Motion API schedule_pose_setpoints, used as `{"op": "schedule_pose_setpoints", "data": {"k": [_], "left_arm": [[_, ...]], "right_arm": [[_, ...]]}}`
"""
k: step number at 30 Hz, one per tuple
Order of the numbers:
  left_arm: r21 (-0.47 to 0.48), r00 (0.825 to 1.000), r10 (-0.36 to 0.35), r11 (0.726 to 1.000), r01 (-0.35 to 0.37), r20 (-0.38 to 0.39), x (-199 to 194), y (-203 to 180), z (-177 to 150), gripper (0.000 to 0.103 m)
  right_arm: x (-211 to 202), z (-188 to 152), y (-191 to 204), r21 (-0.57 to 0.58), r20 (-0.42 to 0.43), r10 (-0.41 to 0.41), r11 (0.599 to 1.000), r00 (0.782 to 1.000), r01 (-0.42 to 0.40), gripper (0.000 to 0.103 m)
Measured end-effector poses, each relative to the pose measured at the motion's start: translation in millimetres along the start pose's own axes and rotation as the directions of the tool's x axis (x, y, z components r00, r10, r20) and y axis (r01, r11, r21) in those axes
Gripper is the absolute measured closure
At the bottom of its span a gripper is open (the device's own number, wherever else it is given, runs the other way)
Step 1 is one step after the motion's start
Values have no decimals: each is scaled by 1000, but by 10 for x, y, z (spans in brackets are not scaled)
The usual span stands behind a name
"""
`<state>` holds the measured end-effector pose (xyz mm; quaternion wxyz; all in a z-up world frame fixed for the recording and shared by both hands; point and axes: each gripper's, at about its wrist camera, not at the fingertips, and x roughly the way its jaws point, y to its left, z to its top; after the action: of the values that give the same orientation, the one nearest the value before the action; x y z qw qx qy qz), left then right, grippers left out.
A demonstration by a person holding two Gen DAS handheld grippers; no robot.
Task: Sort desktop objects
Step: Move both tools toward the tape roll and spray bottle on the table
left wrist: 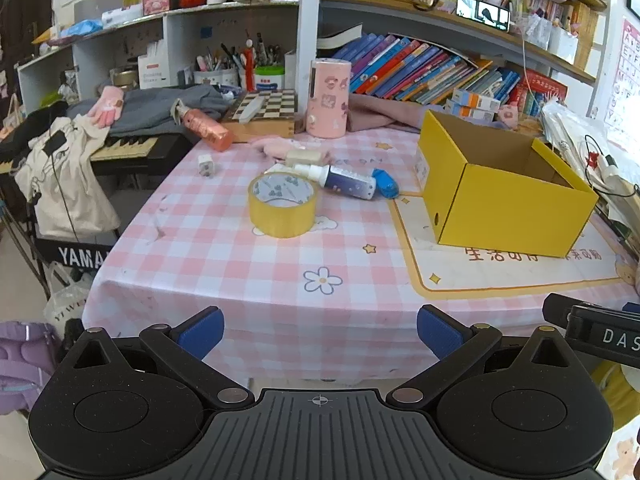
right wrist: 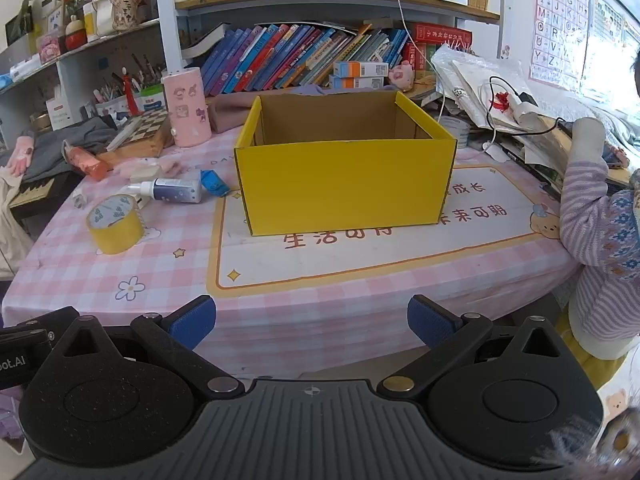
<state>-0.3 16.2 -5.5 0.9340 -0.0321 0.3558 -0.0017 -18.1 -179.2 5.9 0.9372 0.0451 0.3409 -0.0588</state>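
An open yellow cardboard box [left wrist: 504,196] [right wrist: 344,184] stands on the pink checked tablecloth, with nothing visible inside it. Left of it lie a yellow tape roll [left wrist: 283,205] [right wrist: 115,224], a white and blue bottle [left wrist: 340,179] [right wrist: 172,190] on its side, a small blue packet [left wrist: 386,184] [right wrist: 214,183], a cream block [left wrist: 304,156] and a white plug adapter [left wrist: 206,165]. My left gripper [left wrist: 320,334] hangs open over the table's near edge, well short of the tape roll. My right gripper [right wrist: 312,326] is open too, in front of the box. Both hold nothing.
A pink cylinder [left wrist: 328,98] [right wrist: 187,108], a chessboard box [left wrist: 264,114] and an orange bottle [left wrist: 206,126] stand at the back left. Books fill the shelf behind. A person's striped sleeve [right wrist: 600,216] rests at the table's right edge. A keyboard [left wrist: 124,148] sits left of the table.
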Motion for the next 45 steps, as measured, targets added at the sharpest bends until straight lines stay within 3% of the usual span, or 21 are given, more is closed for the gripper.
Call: {"op": "schedule_pose_setpoints", "data": {"k": [13, 45], "left_arm": [[-10, 1000, -11, 1000, 11, -2, 2, 20, -15, 0], [0, 1000, -17, 1000, 17, -12, -61, -30, -49, 0]], "right_arm": [[23, -26, -6, 9, -24, 32, 999, 999, -32, 0], [-21, -80, -24, -15, -26, 16, 1000, 1000, -16, 0]]}}
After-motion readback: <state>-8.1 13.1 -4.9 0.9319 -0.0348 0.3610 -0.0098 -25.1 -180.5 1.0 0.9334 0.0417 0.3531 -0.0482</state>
